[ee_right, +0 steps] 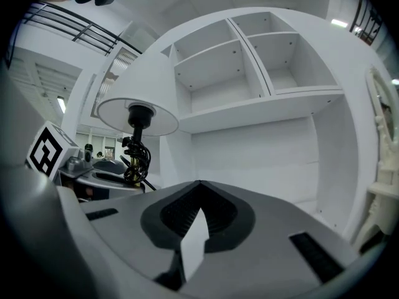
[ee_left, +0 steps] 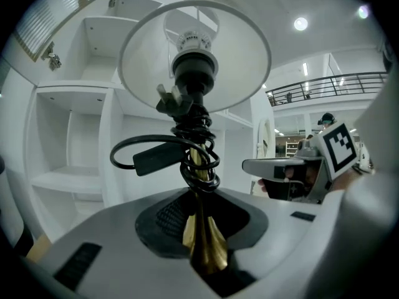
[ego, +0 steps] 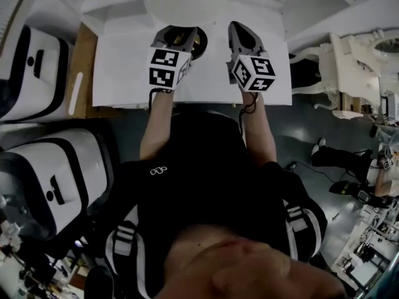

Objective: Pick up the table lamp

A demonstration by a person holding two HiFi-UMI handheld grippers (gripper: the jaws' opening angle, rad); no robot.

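The table lamp has a white shade (ee_left: 194,55), a black socket and a brass stem (ee_left: 201,229) with a black cord (ee_left: 187,157) wound around it. My left gripper (ee_left: 209,266) is shut on the lower stem, which fills the gap between the jaws. From above, the shade (ego: 184,5) sits at the table's far edge with the left gripper (ego: 187,39) under it. My right gripper (ego: 240,33) hovers just to the right of the lamp, apart from it; its jaws (ee_right: 193,242) stand a little apart with only white background between them. Its camera sees the lamp (ee_right: 138,114) at the left.
The lamp stands on a white table (ego: 124,61) in front of white open shelving (ee_right: 249,86). Two white cases with black trim (ego: 37,73) lie left of the table. White ornate furniture (ego: 349,61) stands to the right. Cables run over the dark floor (ego: 330,179).
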